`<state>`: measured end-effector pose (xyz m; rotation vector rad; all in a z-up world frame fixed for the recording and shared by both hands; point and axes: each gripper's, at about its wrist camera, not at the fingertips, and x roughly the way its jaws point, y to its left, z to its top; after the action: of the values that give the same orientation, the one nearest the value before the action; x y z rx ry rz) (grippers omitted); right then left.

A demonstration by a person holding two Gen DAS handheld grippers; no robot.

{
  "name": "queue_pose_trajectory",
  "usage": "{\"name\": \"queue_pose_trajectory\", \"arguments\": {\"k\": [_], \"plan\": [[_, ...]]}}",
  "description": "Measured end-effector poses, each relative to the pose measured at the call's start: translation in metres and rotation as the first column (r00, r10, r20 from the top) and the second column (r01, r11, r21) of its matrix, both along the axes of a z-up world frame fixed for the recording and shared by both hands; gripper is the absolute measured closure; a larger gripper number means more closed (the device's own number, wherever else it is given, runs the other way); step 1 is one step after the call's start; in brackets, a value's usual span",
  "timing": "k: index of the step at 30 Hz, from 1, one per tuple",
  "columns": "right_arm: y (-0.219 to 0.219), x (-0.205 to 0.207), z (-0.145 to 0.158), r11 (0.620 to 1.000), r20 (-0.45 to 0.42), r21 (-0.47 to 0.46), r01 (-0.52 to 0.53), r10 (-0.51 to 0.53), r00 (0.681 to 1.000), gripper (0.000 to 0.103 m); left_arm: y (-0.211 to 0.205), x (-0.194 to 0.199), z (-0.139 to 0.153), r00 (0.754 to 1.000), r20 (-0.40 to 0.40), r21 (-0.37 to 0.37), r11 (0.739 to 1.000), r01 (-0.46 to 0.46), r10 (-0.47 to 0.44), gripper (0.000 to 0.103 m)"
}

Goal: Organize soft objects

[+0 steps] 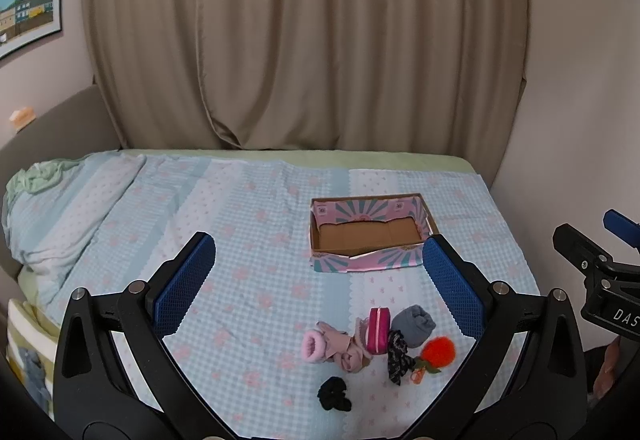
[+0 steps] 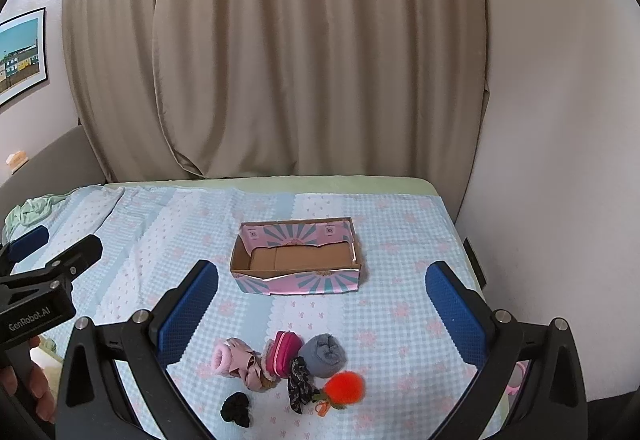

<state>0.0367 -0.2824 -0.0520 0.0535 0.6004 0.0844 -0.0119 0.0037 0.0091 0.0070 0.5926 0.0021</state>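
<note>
A cluster of soft objects lies on the bed: a pink fuzzy sock bundle (image 1: 332,346) (image 2: 236,360), a magenta zip pouch (image 1: 378,330) (image 2: 285,354), a grey rolled sock (image 1: 414,324) (image 2: 323,355), a dark patterned scrunchie (image 1: 398,358) (image 2: 300,384), an orange pom-pom (image 1: 438,352) (image 2: 344,388) and a black scrunchie (image 1: 334,394) (image 2: 236,409). An empty pink-and-teal cardboard box (image 1: 332,264) (image 2: 256,284) sits beyond them. My left gripper (image 1: 316,280) is open and empty above the cluster. My right gripper (image 2: 322,304) is open and empty above it too.
The bed has a blue checked blanket (image 1: 240,224) (image 2: 400,280). Beige curtains (image 1: 304,32) hang behind it and a wall stands at the right (image 2: 560,120). A rumpled green cloth (image 1: 36,178) lies at the far left.
</note>
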Motion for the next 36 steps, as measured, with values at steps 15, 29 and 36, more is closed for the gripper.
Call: {"name": "queue_pose_trajectory", "arguments": {"k": [15,29,36], "plan": [[0.0011,-0.0038,-0.0051,1.000,0.008,-0.001,-0.003,0.003,1.000,0.000,-0.0014,-0.0020,-0.0015,1.000,0.015,0.004,1.000,0.008,-0.008,0.001],[0.0008,-0.0035,-0.0052,1.000,0.015,-0.004,0.004,-0.003,1.000,0.000,0.0012,0.0000,-0.0010,1.000,0.010,-0.007,1.000,0.006,-0.006,0.001],[0.0006,-0.0032,-0.0052,1.000,0.015,-0.004,0.004,-0.003,1.000,0.000,0.0022,-0.0009,-0.0005,1.000,0.009,-0.011,1.000,0.009,-0.009,0.001]]}}
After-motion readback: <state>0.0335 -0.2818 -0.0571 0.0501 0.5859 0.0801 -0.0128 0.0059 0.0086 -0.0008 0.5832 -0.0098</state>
